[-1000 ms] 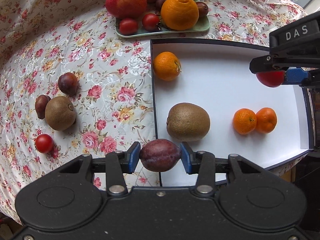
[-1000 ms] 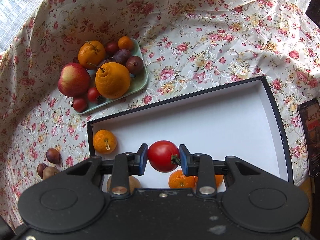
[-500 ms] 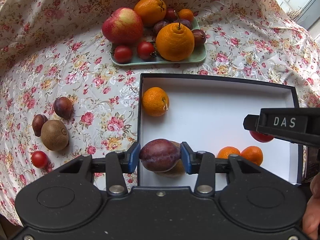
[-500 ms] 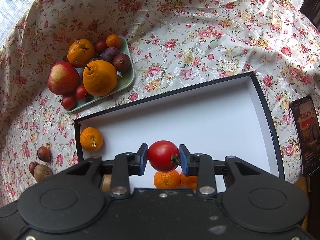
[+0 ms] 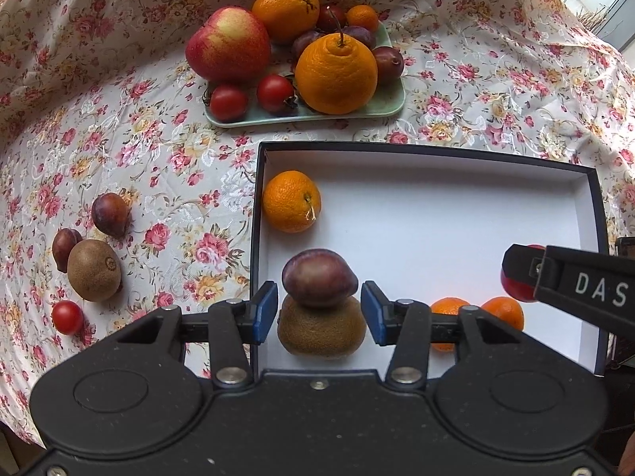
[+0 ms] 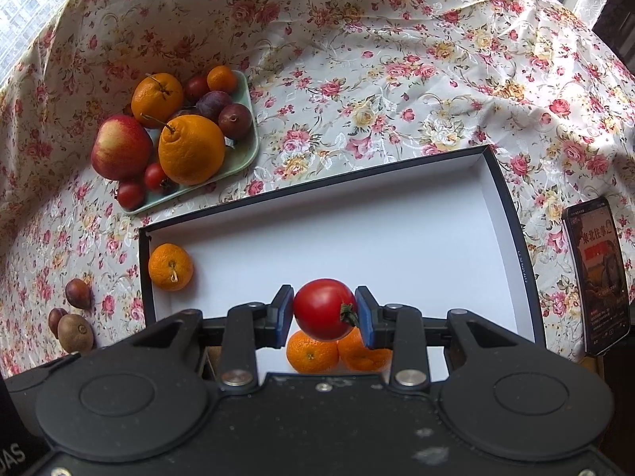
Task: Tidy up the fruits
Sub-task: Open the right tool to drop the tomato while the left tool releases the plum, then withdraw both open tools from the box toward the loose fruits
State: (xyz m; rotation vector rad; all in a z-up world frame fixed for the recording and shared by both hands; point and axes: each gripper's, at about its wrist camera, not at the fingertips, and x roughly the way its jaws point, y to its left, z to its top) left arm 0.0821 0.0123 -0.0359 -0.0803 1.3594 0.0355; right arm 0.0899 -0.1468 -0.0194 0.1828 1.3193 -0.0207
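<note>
A white box with a dark rim lies on the flowered cloth. My left gripper is open over it. A purple plum sits free between the fingers, just beyond a brown kiwi in the box. My right gripper is shut on a red tomato above two small mandarins. Another mandarin lies at the box's left wall.
A green tray behind the box holds an apple, oranges, plums and tomatoes. Left of the box lie a kiwi, two plums and a cherry tomato. A phone lies to the box's right.
My left gripper moved over the box and opened, letting go of the plum, which now sits beside the kiwi. My right gripper keeps its hold on the tomato over the mandarins.
</note>
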